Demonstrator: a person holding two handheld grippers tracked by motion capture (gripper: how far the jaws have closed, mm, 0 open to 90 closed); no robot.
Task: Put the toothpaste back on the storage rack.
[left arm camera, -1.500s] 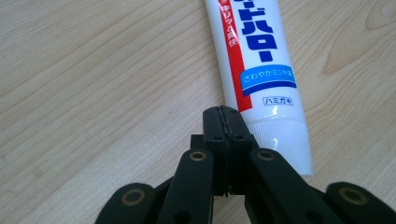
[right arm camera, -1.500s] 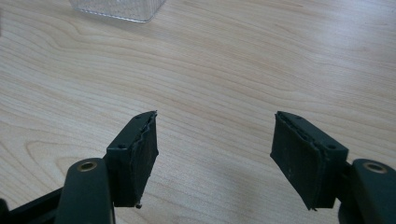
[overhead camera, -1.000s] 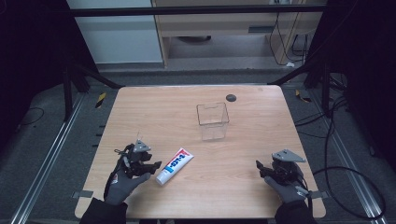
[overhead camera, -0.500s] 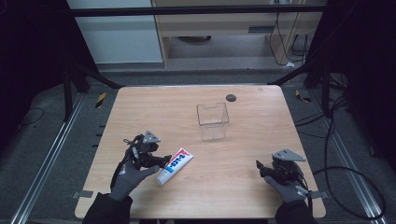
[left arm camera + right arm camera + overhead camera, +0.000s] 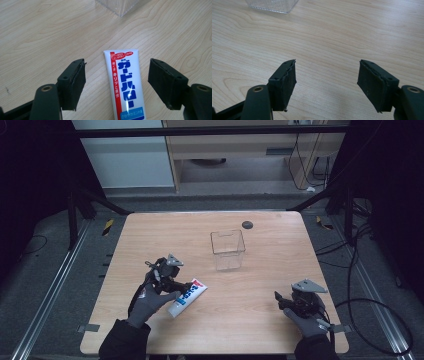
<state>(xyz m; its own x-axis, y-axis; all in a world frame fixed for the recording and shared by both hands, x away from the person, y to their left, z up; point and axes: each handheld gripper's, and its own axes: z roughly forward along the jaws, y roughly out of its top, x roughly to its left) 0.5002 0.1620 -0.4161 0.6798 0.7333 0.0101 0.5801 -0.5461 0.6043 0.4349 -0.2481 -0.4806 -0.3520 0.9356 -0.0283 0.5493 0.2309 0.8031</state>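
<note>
A white toothpaste tube (image 5: 187,296) with blue and red lettering lies flat on the wooden table (image 5: 270,320), left of centre. My left gripper (image 5: 184,287) hovers over its lower half. Seen from the left gripper view, the tube (image 5: 126,85) runs up between the two pads, and both stand clear of it. Those jaws have just been opening and are open now. A clear plastic box (image 5: 228,250) stands upright a little beyond the tube. My right gripper (image 5: 278,301) rests near the front right of the table, open, with only bare wood between its pads (image 5: 284,83).
A small dark disc (image 5: 247,224) lies near the table's far edge behind the box. The clear box's corner (image 5: 120,6) shows at the top of the left gripper view. Metal rails and cables run along the floor on both sides.
My left hand has moved right, from beside the tube to over its lower half, and its jaws have spread. The tube, the box and my right gripper have stayed put.
</note>
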